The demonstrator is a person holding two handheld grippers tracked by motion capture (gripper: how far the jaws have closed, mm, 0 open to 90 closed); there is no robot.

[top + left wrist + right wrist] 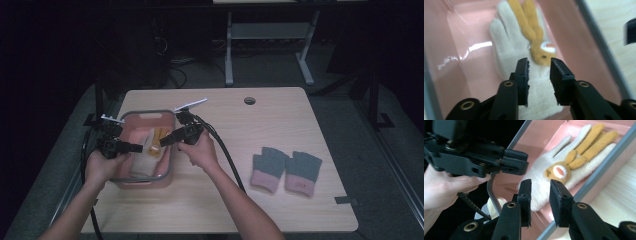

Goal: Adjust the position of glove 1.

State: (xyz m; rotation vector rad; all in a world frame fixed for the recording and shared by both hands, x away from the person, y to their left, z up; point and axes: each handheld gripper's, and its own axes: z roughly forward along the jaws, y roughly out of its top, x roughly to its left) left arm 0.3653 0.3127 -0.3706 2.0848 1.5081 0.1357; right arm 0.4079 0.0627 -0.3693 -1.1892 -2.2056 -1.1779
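Note:
A pink basin with a grey rim point(172, 150) stands at the table's left. In it lies a cream knitted glove point(509, 45) with an orange rabbit-like figure point(534, 32) sewn on its back. My left gripper point(539, 63) hovers over the glove's cuff end, its jaws apart with nothing pressed between them. From the basin's right side my right gripper point(540, 184) points in over the rim, also open and empty, with the glove point(544, 170) beyond it. In the high view the left gripper point(137, 148) and right gripper point(164, 142) face each other above the basin.
A pair of grey gloves with pink cuffs point(286, 170) lies on the table's right half. A cable hole point(249, 100) sits near the far edge. Cables trail from both grippers. A strip of dark tape point(345, 201) marks the right front corner.

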